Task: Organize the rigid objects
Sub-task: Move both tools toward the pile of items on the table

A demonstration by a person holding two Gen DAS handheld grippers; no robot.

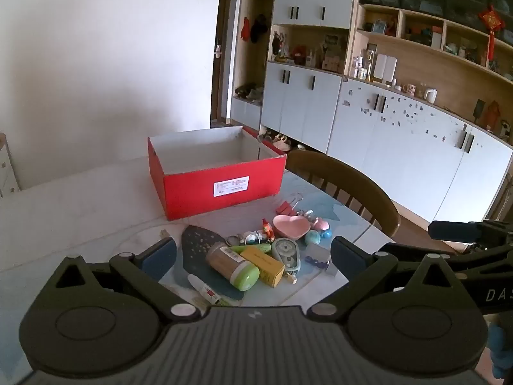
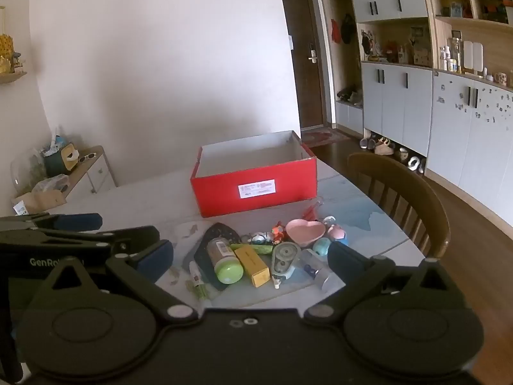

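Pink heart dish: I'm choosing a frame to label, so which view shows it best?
Left wrist: the pink heart dish is larger there, rim and inside unobstructed. Right wrist shows the dish whole too, slightly smaller.

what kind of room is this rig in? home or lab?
Most likely a home dining or entry area: a wooden dining chair at the table, built-in cabinets with household clutter, shoes on the floor, and an entry door.
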